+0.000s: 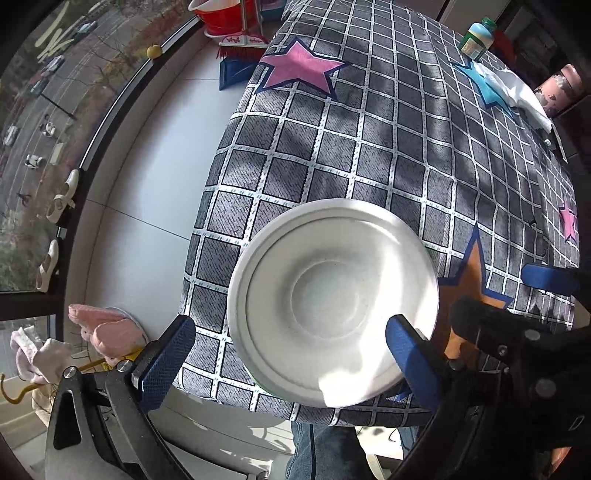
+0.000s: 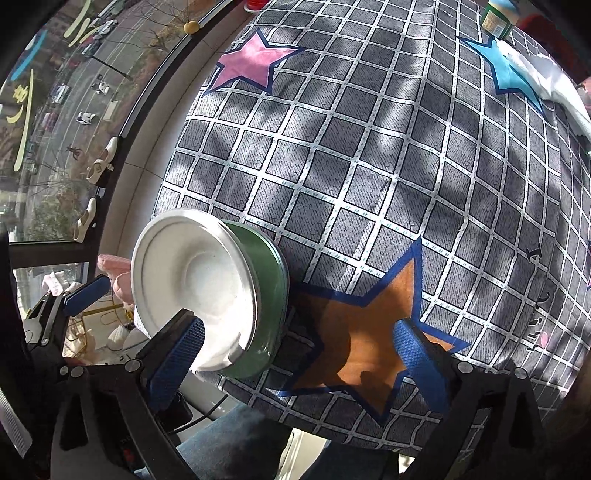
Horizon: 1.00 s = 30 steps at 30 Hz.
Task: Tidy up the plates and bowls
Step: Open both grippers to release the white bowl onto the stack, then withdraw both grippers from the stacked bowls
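A white plate [image 1: 334,302] lies stacked on a green bowl [image 2: 267,295] at the near left edge of the table, which is covered with a grey checked cloth [image 1: 369,147]. My left gripper [image 1: 291,354] is open, with its jaws on either side of the plate's near rim and one finger [image 1: 410,354] over the rim. My right gripper [image 2: 299,343] is open and empty just right of the stack, over an orange star on the cloth. The right gripper also shows in the left wrist view [image 1: 517,325], and the left gripper's fingertip [image 2: 86,293] shows in the right wrist view.
At the table's far right stand a green-capped bottle [image 1: 476,37], a white cloth [image 1: 517,92] and a pink cup [image 1: 557,88]. A red basin [image 1: 225,14] and a brush [image 1: 243,48] lie on the floor beyond. A window runs along the left, with pink slippers [image 1: 107,328] below.
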### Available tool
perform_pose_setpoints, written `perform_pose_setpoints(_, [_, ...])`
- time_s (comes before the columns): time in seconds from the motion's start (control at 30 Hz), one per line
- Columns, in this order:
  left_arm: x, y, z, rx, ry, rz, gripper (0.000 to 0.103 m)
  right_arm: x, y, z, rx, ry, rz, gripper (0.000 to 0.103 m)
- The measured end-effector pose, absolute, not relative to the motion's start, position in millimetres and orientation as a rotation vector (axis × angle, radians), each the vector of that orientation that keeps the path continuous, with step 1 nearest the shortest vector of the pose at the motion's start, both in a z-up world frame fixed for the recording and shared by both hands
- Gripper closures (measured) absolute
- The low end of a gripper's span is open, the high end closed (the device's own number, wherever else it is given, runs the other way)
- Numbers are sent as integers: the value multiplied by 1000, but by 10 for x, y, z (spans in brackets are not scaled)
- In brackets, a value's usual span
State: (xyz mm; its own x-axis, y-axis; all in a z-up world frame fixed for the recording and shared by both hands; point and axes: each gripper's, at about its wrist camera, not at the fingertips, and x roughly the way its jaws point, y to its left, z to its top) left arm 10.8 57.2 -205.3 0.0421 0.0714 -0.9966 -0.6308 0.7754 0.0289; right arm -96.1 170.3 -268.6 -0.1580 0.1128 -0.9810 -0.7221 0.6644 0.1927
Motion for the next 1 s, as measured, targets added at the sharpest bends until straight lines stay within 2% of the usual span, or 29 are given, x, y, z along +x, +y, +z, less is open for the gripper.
perform_pose_setpoints(0.47, [466, 297, -1948, -410, 1450, 534, 0, -659, 1286, -2604, -434, 1588, 743, 0])
perform_pose_setpoints(1.0, [1406, -472, -2110, -290, 1532, 412, 0, 11, 458, -2632, -349, 1585, 660, 0])
